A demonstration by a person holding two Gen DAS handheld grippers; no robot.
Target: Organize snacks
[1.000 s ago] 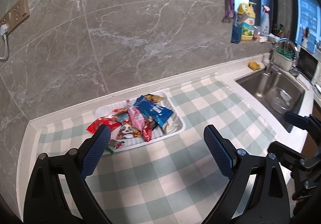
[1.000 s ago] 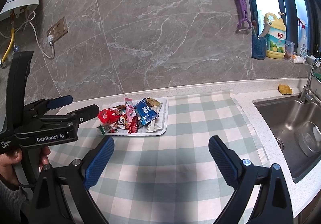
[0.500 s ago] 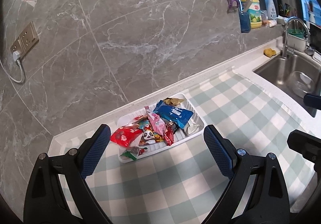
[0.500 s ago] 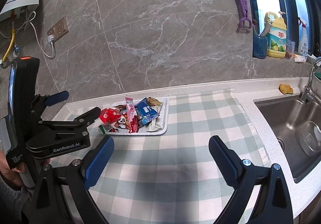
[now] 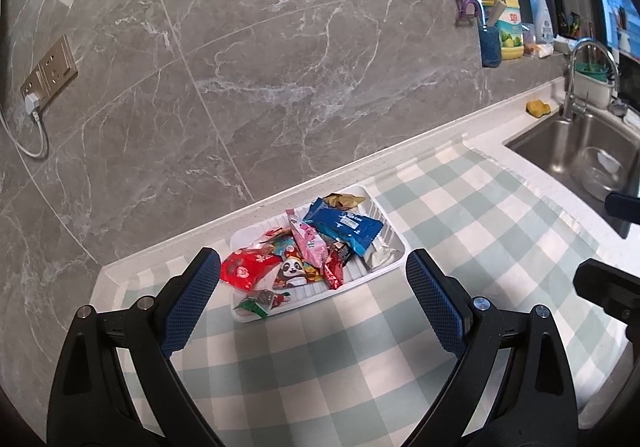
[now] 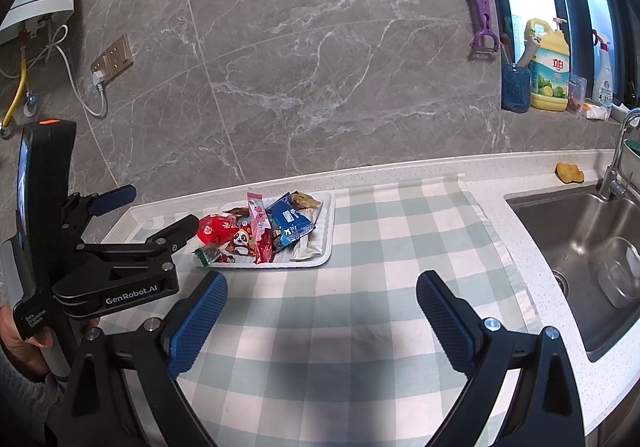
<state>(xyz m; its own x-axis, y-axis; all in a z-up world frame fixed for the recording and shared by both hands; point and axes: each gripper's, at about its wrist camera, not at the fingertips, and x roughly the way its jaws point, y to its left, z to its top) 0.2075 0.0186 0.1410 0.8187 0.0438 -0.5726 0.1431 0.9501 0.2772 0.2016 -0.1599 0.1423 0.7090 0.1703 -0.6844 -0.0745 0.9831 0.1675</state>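
Note:
A white tray (image 5: 390, 233) at the back of the checked cloth holds several snack packets: a blue one (image 5: 344, 223), a pink one (image 5: 307, 243), a red one (image 5: 244, 267), a panda one (image 5: 292, 271). A green packet (image 5: 256, 303) hangs over the tray's front left rim. My left gripper (image 5: 312, 295) is open and empty, just in front of the tray. My right gripper (image 6: 320, 311) is open and empty, further back over the cloth; the tray (image 6: 326, 243) and left gripper's fingers (image 6: 176, 231) show in its view.
A steel sink (image 6: 580, 247) with a glass bowl (image 6: 620, 275) lies to the right, tap (image 6: 616, 167) and yellow sponge (image 6: 569, 171) behind it. Bottles and a blue cup (image 6: 516, 87) stand on the sill. A marble wall with a socket (image 5: 50, 71) rises behind.
My left gripper has swung left and drawn nearer the tray's left end, so the tray sits centred between its fingers. My right gripper has barely moved.

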